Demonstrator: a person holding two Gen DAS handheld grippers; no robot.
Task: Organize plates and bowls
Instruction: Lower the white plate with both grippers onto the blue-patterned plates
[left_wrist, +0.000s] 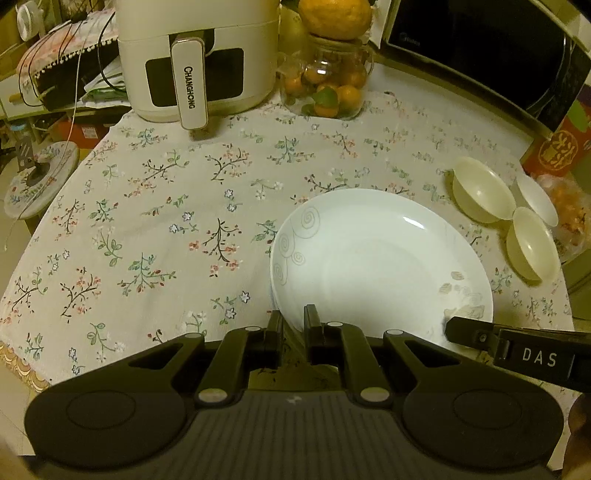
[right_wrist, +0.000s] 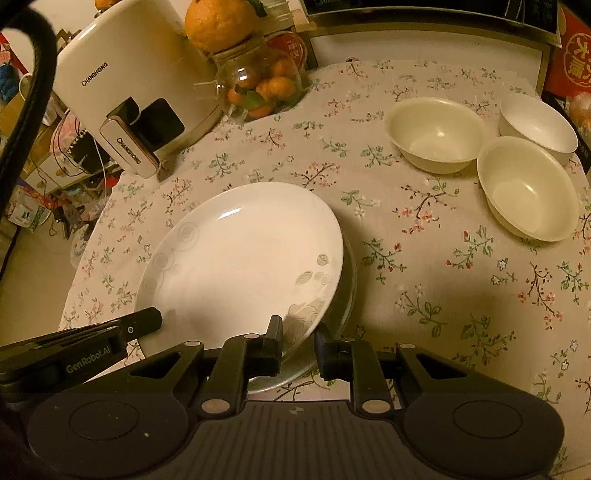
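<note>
Both grippers (left_wrist: 293, 323) (right_wrist: 298, 334) clamp top plate (left_wrist: 380, 258) rim.

The left gripper (left_wrist: 293, 325) and right gripper (right_wrist: 299, 343) clamp the near rim of the top plate (right_wrist: 240, 258), left and right, which lies on a second plate (right_wrist: 349, 280). Beyond and right of the grippers, 3 bowls (right_wrist: 436, 134) cluster on the tablecloth (left_wrist: 147, 229). Far behind, left, stands an air fryer (left_wrist: 195, 59), a jar (left_wrist: 328, 85) of fruit just to its right.
</note>
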